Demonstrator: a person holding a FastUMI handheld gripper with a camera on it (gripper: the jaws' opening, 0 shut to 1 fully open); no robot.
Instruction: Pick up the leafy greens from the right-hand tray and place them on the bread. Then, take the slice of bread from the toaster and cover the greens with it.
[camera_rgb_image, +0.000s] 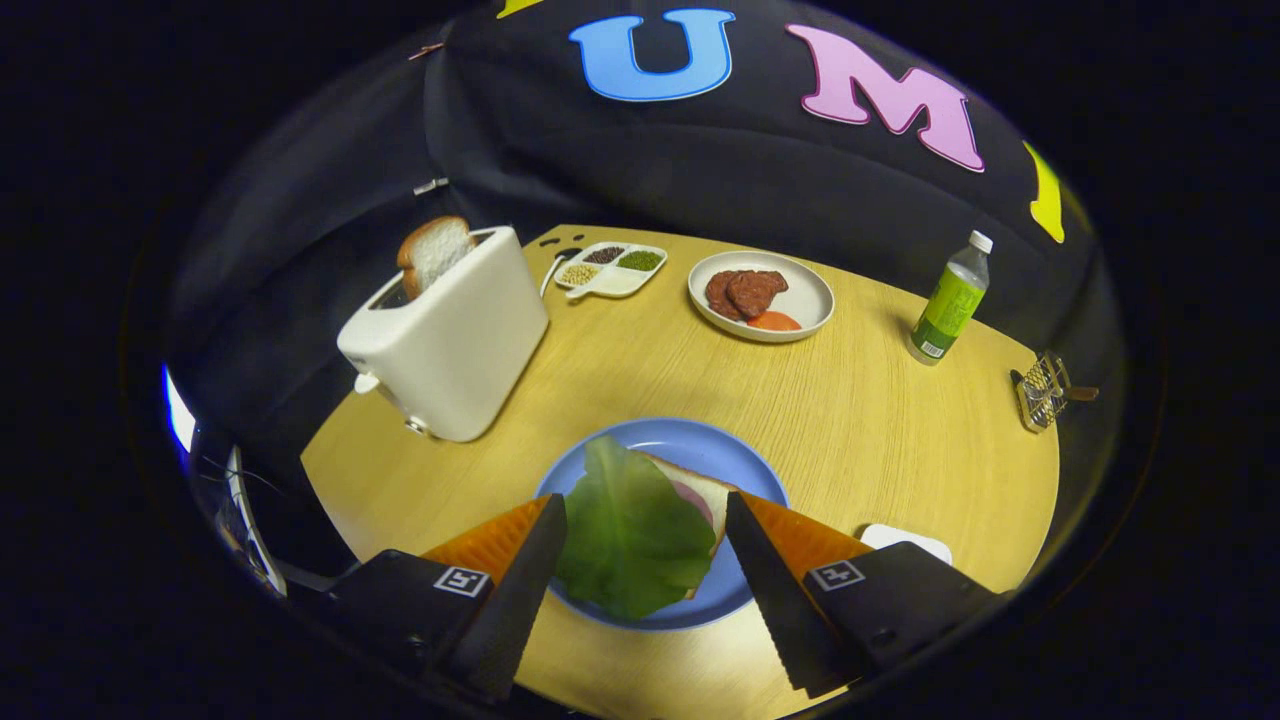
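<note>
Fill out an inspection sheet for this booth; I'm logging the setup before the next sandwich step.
Surface: round wooden table, in good order.
Job's things: leafy green lies on the bread on the blue plate; another bread slice stands in the white toaster.
Clutter: plate of meat and tomato slices, divided seasoning tray, green-labelled bottle, small wire rack, white tray by one finger.
Grippers: gripper open, fingers either side of the green, not pressing it.
Cables: thin cord behind the toaster.
Surroundings: black cloth wall.
</note>
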